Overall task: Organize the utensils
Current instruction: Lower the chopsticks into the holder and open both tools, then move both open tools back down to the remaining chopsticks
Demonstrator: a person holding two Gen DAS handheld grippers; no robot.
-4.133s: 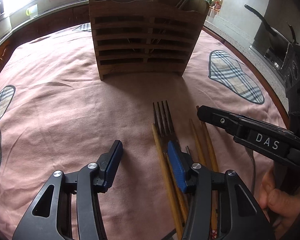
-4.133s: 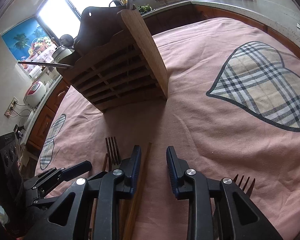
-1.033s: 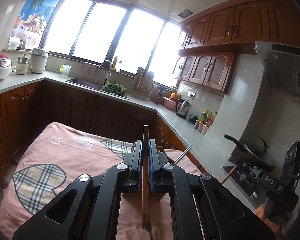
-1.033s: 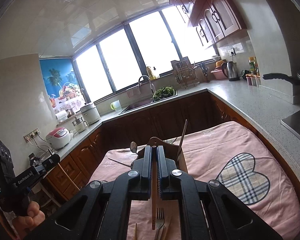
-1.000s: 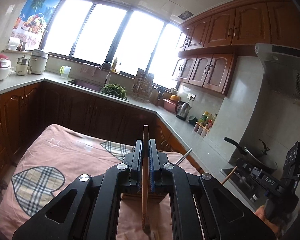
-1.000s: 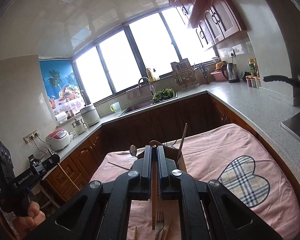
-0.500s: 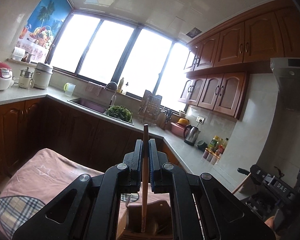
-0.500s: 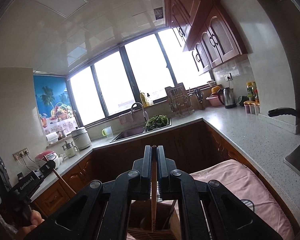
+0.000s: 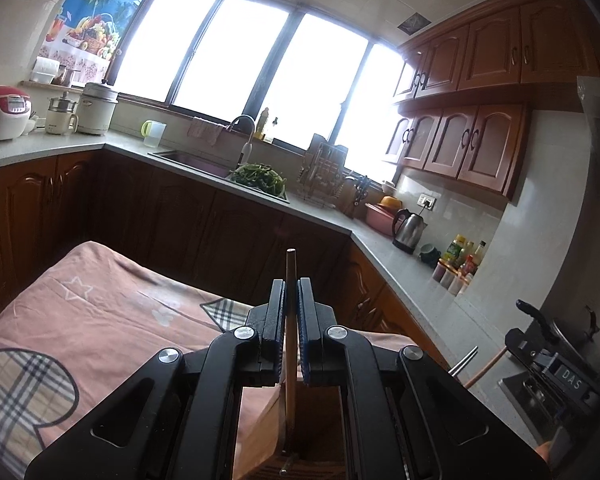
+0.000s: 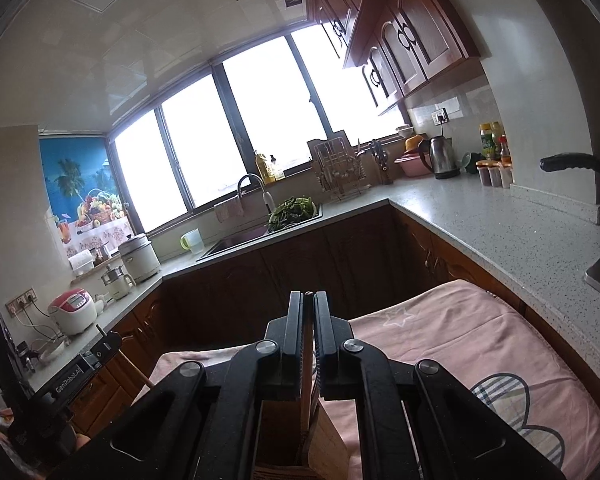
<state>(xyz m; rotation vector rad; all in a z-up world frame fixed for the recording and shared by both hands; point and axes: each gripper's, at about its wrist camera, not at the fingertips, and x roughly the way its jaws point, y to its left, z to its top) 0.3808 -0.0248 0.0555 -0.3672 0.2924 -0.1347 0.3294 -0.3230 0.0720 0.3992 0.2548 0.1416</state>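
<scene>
The big change is where both grippers are. Half a second ago they were high up, with the wooden holder low in each view. Now both have come down and sit right over the holder (image 9: pixel 312 440), which stands on the pink cloth (image 9: pixel 100 320).

The left gripper (image 9: pixel 291 320) has its fingers almost closed, pinching a chopstick (image 9: pixel 291 276) between the blue pads. The stick stands straight up. Its top pokes out above the fingers, and its bottom end is now down inside the holder. Half a second ago that end was only just at the top of the holder.

The right gripper (image 10: pixel 308 328) also has its fingers almost closed, on a second chopstick (image 10: pixel 307 360). This second stick goes down into the holder (image 10: pixel 324 444) too. Its top is almost level with the fingertips, and I cannot see where its bottom end stops.

This looks like the last part of putting the two sticks away. I think all that is left is to open the fingers so the sticks drop in and stand there.

Four seconds ago it was very different. Both grippers were open and low over the cloth, and the sticks lay flat there beside the forks. Now both sticks are off the cloth. The forks are not in view now, so I cannot tell where they are.
</scene>
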